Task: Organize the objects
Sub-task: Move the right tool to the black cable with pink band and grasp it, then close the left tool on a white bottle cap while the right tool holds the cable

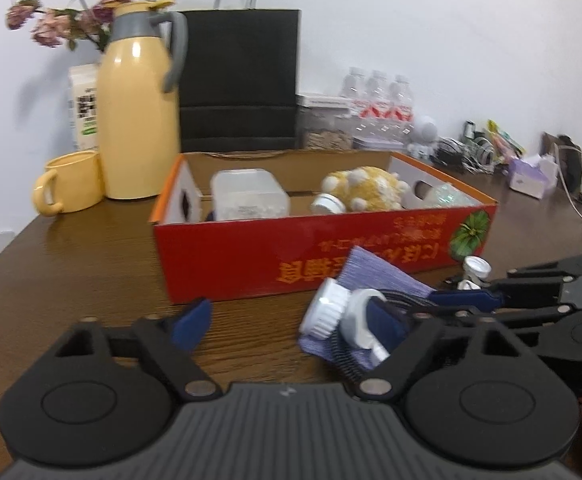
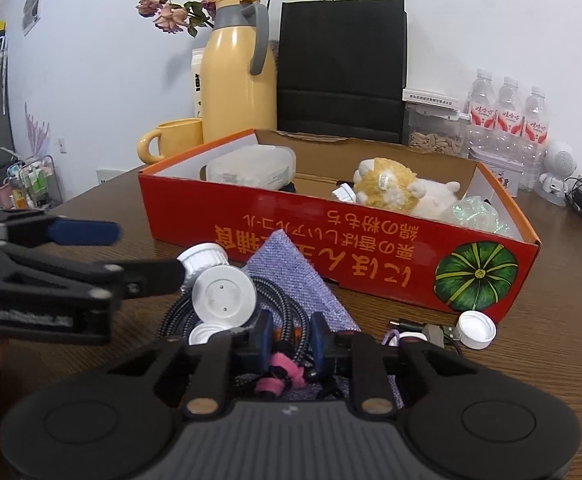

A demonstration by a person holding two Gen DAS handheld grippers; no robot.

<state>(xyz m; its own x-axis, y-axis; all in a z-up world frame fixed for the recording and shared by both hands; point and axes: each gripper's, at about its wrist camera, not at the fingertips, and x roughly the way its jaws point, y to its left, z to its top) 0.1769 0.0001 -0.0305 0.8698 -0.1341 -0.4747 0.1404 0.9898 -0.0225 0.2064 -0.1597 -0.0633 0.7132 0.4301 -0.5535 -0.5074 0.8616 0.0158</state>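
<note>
Two claws work over a dark brown wooden worktop [image 1: 91, 272] in front of an open red cardboard box with orange lettering [image 2: 331, 252]. The right claw [image 2: 291, 334] has its blue pads drawn narrow around a coiled black braided cable [image 2: 195, 312] bound with a pink strap [image 2: 281, 376]; the coil lies on a lilac woven cloth [image 2: 291, 276] just short of the box's near wall. The left claw [image 1: 291, 320] stands wide, one blue finger at 9 o'clock over bare wood, the other at 3 o'clock beside a white ribbed-cap bottle [image 1: 327, 312] lying on the cloth. A flat white round lid [image 2: 225, 296] leans on the cable next to that bottle. At 3 o'clock from the right claw a loose white screw cap [image 2: 477, 330] rests on the worktop, touching the box's corner. Inside the box lie a translucent plastic tub [image 2: 251, 168] at 11 o'clock, a yellow and white plush toy [image 2: 391, 190] in the middle, and crumpled clear wrap [image 2: 477, 212] at 2 o'clock. Behind the box stand a yellow thermos jug with a grey handle [image 1: 139, 108], a yellow mug [image 1: 71, 184] and a black paper bag [image 1: 239, 80].
</note>
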